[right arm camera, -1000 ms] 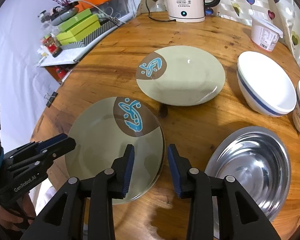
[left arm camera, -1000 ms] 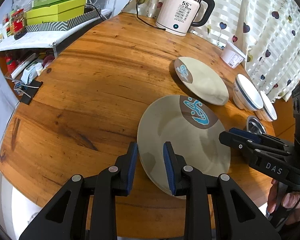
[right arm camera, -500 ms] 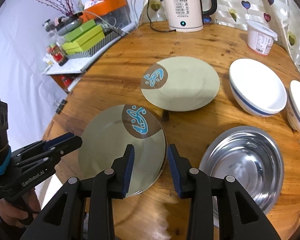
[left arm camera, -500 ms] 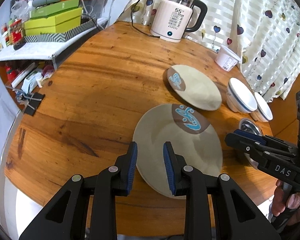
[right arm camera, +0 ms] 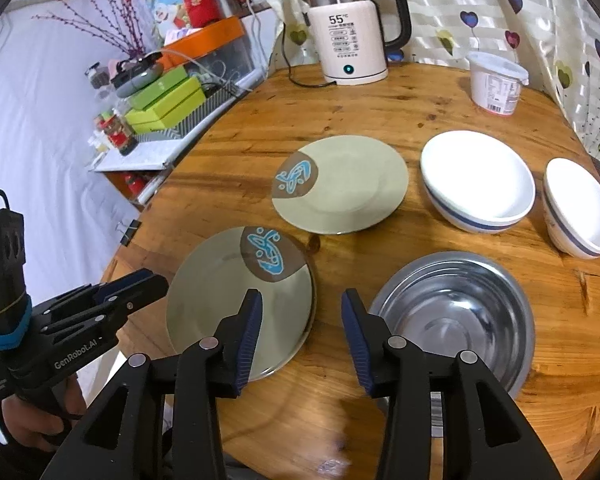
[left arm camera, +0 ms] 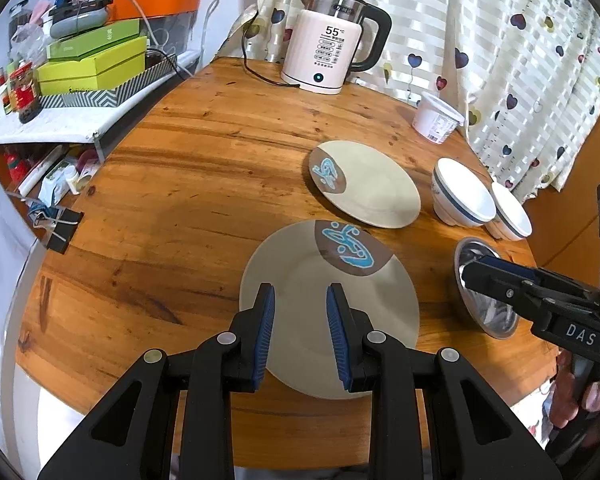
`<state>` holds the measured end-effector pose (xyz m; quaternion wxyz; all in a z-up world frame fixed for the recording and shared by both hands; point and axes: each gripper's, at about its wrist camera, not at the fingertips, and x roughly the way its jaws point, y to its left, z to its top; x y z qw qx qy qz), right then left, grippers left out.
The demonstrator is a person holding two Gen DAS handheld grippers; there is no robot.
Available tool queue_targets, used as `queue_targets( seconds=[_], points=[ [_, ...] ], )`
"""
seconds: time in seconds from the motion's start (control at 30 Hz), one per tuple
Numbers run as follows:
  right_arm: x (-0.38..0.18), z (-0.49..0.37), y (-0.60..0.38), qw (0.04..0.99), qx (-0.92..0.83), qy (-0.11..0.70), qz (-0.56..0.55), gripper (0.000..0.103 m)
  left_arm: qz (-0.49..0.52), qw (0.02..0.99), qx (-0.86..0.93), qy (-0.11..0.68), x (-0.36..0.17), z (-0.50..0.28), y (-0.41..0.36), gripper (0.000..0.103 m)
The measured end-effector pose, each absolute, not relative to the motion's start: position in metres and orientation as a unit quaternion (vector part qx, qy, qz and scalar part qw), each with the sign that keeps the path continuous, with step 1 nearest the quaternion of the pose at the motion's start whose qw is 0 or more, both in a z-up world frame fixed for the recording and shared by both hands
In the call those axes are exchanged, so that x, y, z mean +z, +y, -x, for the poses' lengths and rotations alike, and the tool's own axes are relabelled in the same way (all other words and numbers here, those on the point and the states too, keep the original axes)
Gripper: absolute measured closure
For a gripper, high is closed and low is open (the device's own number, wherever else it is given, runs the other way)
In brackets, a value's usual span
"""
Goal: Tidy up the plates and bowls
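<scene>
The near plate (right arm camera: 236, 292) is glazed ceramic by the look of it, so I judge it stiff, fairly heavy for its thinness, slick on the face and quick to chip if knocked on the far plate (right arm camera: 340, 184); the only fair hold is the raised rim, pinched at its 6 o'clock edge nearest the person, since it lies flat on the desk (left arm camera: 172, 184) and a jaw must slip under the lip. The two white bowls (right arm camera: 478, 180) with a blue band would handle the same, with a taller rim to pinch; the steel bowl (right arm camera: 452, 312) is likely lighter, tough and slippery.

Both plates are pale grey-green with a brown patch bearing a blue swirl; the near one lies at the desk's 6 o'clock edge, the far one just beyond it at 12 to 1 o'clock, apart from it; the white bowls sit at 3 o'clock, the steel bowl at 4 to 5 o'clock, near the first plate.

The left hand-held gripper (left arm camera: 300, 320) hovers over the near plate, jaws narrowly parted and holding nothing; the right hand-held gripper (right arm camera: 300, 328) has just been opening, jaws moderately wide with nothing between them, over the gap between plate and steel bowl; whether either is touching the rim is hard to tell through the fisheye, though both seem clear above it.
</scene>
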<state>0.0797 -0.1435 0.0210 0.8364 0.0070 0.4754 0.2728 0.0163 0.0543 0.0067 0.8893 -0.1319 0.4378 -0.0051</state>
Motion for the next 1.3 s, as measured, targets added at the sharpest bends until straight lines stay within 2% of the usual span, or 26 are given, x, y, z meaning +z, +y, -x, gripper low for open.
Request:
queue_targets(
  seconds=[0.27,1.3],
  points=[
    [0.026,-0.081,-0.149,0.840,0.272,0.470,-0.014,0.057,0.124,0.892,-0.009,0.434,0.012,-0.022,0.051,0.075],
    [0.016,-0.131,-0.162,0.835,0.230,0.496,-0.073,0.056,0.115,0.886,-0.051,0.445,0.014,-0.082,0.053,0.075]
  ],
)
